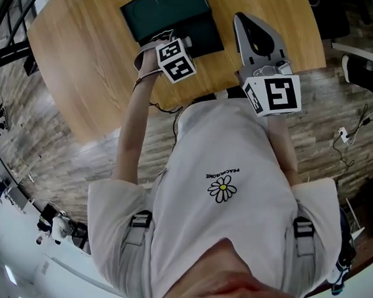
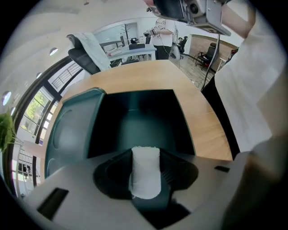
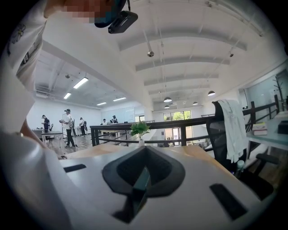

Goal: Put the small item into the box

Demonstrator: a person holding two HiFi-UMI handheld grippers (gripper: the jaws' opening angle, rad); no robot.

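A small white cylinder (image 2: 145, 176) stands upright between the jaws of my left gripper (image 2: 145, 155), which is shut on it. Just beyond and below it lies the open dark green box (image 2: 137, 119), with its lid (image 2: 67, 132) folded out to the left. In the head view the left gripper (image 1: 162, 38) hangs over the near edge of the box (image 1: 171, 17); the cylinder is hidden there. My right gripper (image 1: 241, 18) is over the table to the right of the box. Its jaws (image 3: 143, 173) meet along a thin seam with nothing between them.
The box rests on a round wooden table (image 1: 85, 59) whose near edge runs just in front of the person. Beyond the table, the right gripper view shows a dark railing (image 3: 180, 123), a small plant (image 3: 140, 129), a chair draped with white cloth (image 3: 231, 128) and distant people (image 3: 67, 128).
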